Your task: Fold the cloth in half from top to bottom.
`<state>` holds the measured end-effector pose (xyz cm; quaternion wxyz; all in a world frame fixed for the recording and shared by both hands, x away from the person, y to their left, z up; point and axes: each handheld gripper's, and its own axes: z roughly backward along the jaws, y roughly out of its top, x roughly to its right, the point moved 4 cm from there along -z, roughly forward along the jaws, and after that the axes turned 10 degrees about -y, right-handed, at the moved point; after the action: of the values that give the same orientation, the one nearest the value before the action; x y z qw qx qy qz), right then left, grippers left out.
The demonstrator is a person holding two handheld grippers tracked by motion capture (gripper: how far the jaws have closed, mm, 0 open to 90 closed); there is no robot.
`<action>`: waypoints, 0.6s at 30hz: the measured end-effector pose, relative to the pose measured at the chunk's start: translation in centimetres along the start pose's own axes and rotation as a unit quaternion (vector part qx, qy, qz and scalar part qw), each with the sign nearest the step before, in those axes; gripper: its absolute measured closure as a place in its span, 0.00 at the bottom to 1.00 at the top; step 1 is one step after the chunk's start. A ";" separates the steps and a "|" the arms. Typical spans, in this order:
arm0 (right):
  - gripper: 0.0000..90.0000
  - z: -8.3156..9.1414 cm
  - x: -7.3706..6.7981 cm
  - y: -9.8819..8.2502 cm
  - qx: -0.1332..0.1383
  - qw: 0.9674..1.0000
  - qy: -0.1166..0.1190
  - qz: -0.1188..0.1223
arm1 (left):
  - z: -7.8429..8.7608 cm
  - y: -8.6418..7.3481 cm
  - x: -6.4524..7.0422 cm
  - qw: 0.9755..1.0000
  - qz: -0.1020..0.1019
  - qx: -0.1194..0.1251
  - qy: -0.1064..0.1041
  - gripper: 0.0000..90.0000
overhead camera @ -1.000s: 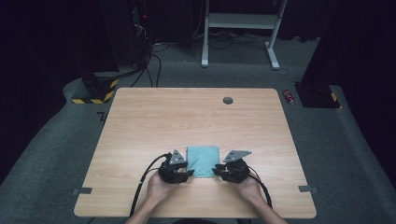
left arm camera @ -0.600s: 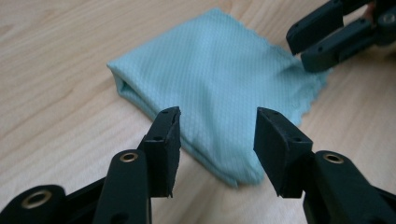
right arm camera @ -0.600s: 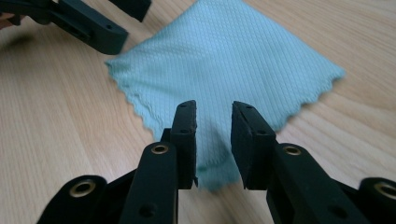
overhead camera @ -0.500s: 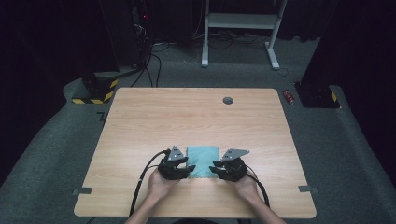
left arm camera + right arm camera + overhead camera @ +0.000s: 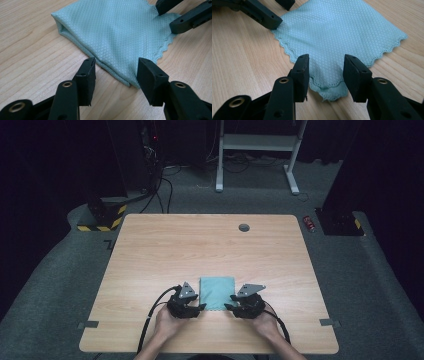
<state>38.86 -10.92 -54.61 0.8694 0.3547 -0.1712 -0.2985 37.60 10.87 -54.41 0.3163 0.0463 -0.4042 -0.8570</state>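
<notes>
The person is folding a teal cloth (image 5: 217, 293), and by my reading the step in hand is the let-go after a fold: the cloth is lying flat and doubled near the table's (image 5: 165, 250) 6 o'clock edge, a gripper at each near corner.

At the cloth's 7 o'clock corner, the left gripper (image 5: 116, 68) is standing with jaws spread; they have just been opening. In the left gripper view the folded corner is lying between the jaws, close to the right one, with no pad pinching it.

At the 5 o'clock corner, the right gripper (image 5: 325, 66) is likewise spread, its jaws having just been opening wide. In the right gripper view the scalloped corner is sitting loose between them, untouched.

The next move likely calls for backing both grippers toward 6 o'clock, or regripping for another fold.
</notes>
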 end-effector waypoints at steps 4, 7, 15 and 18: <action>0.77 0.2 0.1 0.3 0.012 1.000 0.008 -0.010 | 0.3 1.3 -0.1 1.000 -0.005 0.020 0.002 0.55; 0.86 -0.3 0.2 0.8 0.016 1.000 0.012 -0.014 | -0.3 2.5 -0.5 0.999 -0.002 0.033 0.006 0.55; 0.91 -2.0 1.8 2.4 0.033 0.997 -0.010 -0.063 | -3.4 4.9 -2.4 0.999 0.000 0.032 0.026 0.55; 0.91 -2.9 2.4 3.2 0.037 0.996 -0.016 -0.081 | -4.0 5.0 -3.1 0.999 0.012 0.035 0.039 0.56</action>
<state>43.44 -9.13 -54.09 0.8259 0.3947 -0.1663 -0.3668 43.94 7.65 -53.96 0.3399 0.0857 -0.4218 -0.8362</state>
